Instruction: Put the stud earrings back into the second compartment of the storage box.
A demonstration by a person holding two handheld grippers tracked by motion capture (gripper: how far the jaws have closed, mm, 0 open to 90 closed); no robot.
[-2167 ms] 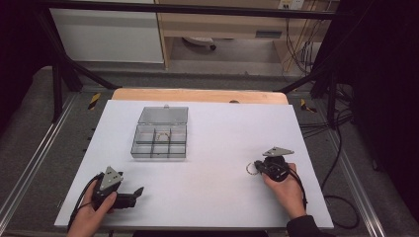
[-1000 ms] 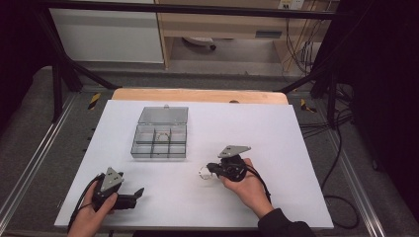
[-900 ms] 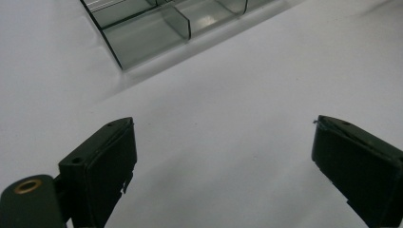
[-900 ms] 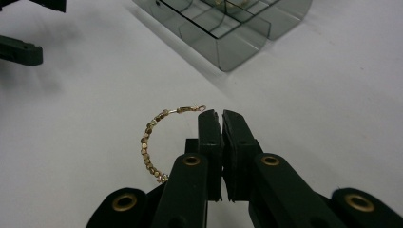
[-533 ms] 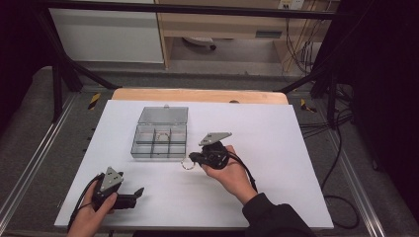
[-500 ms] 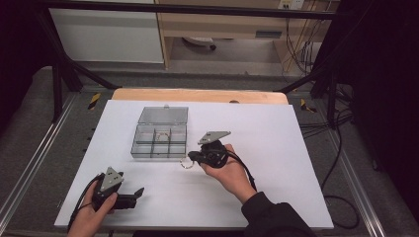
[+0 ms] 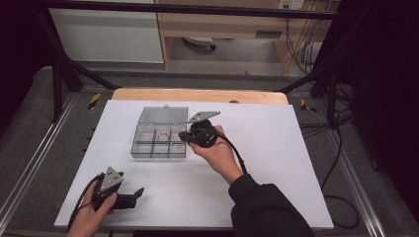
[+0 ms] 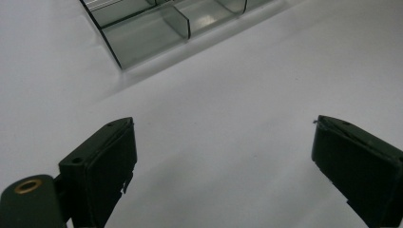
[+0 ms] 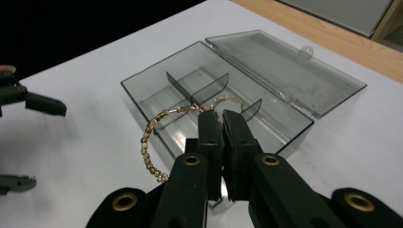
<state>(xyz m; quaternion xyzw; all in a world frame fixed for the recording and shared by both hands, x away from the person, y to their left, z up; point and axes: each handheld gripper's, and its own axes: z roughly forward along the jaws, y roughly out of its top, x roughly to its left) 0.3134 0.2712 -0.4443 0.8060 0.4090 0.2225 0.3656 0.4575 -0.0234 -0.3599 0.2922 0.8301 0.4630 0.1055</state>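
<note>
The right gripper (image 7: pixel 184 136), which 2.2 s ago sat near the right edge of the white desk (image 7: pixel 276 148), has crossed leftward in stages and now hangs over the right end of the clear grey plastic compartment box (image 7: pixel 159 140), which stands open toward the far edge of the desk, left of centre, its lid (image 9: pixel 290 71) folded flat behind it. The box itself has not shifted across the frames. In the right gripper view the jaws stand pressed together on a gold beaded bracelet (image 9: pixel 157 142); the loop hangs out to the left of the jaws, its far arc above the front row of compartments and its near arc out in front of the box's near wall. I cannot tell whether any bead touches a divider or the box floor. The left gripper (image 7: pixel 133 195) has stayed where it was, near the front left corner of the desk, well apart from the box; its jaws stand wide with nothing between them, and its own view looks across bare desk to the near corner of the box. Judgement: the carry looks nearly complete and the placing step comes next. The bracelet is not yet wholly inside a compartment, so a small advance and descent seem needed before release; the loop could snag on a divider or drape over the front wall.
</note>
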